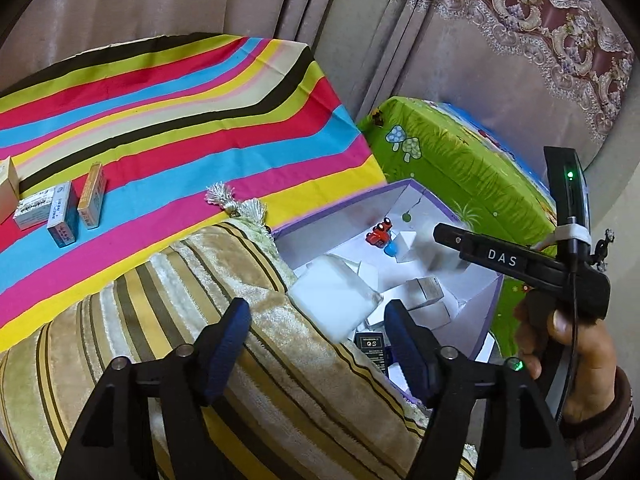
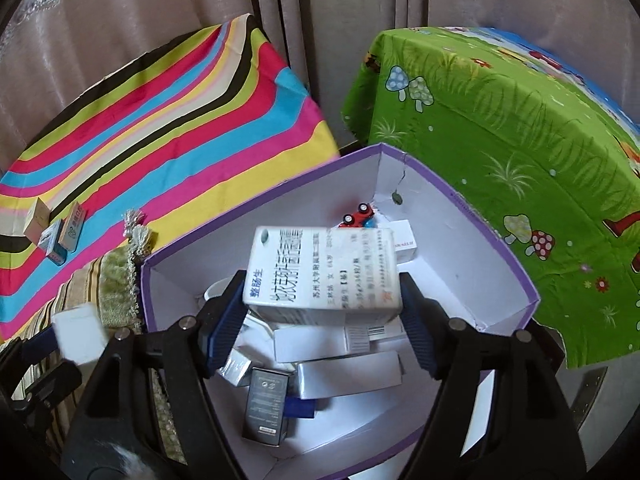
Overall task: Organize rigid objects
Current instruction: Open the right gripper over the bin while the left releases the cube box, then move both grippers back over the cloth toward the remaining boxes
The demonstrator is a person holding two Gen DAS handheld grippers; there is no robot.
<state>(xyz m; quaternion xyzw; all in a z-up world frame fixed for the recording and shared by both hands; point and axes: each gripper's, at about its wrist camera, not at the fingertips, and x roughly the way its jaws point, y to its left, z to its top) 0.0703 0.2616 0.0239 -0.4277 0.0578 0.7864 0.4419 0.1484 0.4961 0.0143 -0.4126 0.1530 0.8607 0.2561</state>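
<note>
A purple-rimmed cardboard box (image 2: 460, 272) holds several small cartons and a red toy car (image 2: 358, 214). My right gripper (image 2: 322, 280) hangs over it, jaws wide. A white medicine carton with blue print (image 2: 324, 276) sits blurred between the fingers, and the pads do not seem to press it. My left gripper (image 1: 317, 305) stands open above the edge of the purple-rimmed box (image 1: 340, 204). A blurred plain white carton (image 1: 332, 300) lies loose between its fingertips, clear of the left pad. The red toy car (image 1: 378, 234) sits at the far end of the box.
Three small medicine cartons (image 1: 60, 216) lie on the striped cloth (image 1: 180, 120) at the left. A gold striped cushion (image 1: 200, 360) lies under my left gripper. A green mushroom-print cloth (image 2: 500, 120) covers a surface at the right. Curtains hang behind. A hand (image 1: 568, 344) holds the right gripper.
</note>
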